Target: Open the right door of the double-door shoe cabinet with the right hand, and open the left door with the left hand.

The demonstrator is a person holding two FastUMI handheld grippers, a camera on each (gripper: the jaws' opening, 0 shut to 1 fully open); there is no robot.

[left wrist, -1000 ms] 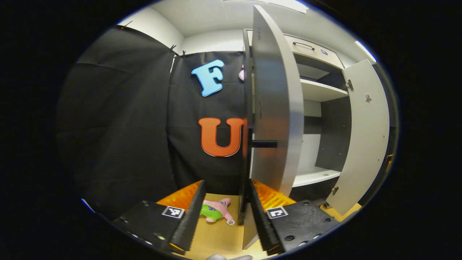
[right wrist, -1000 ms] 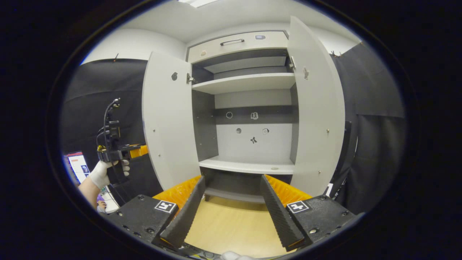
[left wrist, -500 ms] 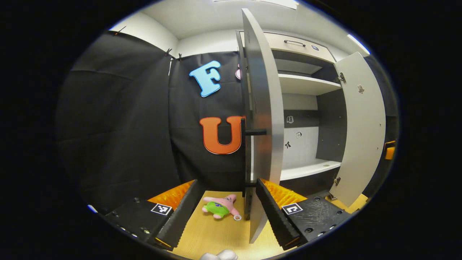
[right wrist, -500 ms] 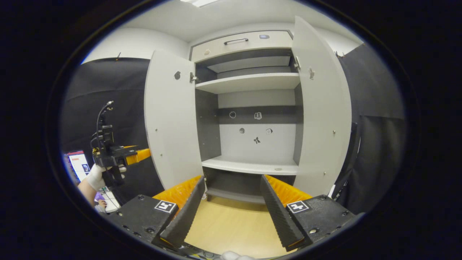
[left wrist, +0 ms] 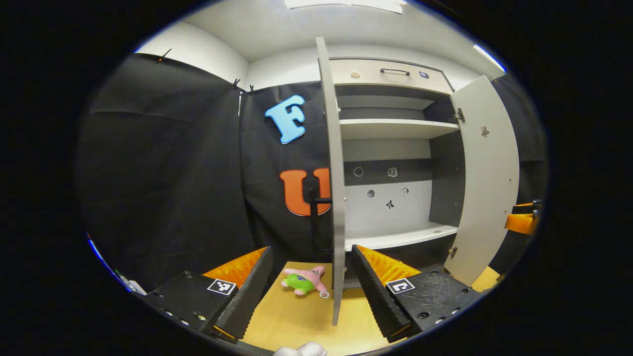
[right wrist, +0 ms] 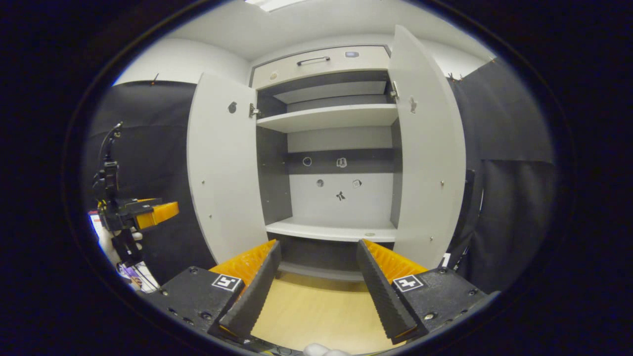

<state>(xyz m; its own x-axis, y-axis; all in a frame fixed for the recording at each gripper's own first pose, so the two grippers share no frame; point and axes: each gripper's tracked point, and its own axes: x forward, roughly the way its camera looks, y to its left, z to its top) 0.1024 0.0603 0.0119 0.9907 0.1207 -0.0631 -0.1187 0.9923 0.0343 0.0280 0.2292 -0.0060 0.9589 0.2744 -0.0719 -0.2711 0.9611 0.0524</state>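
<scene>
In the left gripper view, the left gripper (left wrist: 306, 291) is spread and holds nothing; the left door (left wrist: 336, 198) stands open edge-on just ahead between its fingers, with a plush toy (left wrist: 302, 282) on the floor. In the right gripper view, the right gripper (right wrist: 316, 291) is also spread and empty; the shoe cabinet (right wrist: 336, 217) is straight ahead, and the right door (right wrist: 428, 163) is open beyond its right finger.

Bright, even light falls from ceiling panels (left wrist: 346, 4), washing out to glare at the top of both views. The cabinet's (right wrist: 336, 148) recesses under the shelves (right wrist: 329, 117) stay shadowed. Fisheye bending bows the doors (right wrist: 425, 148) outward; edges darken, perhaps slightly soft. The centre is sharp.
</scene>
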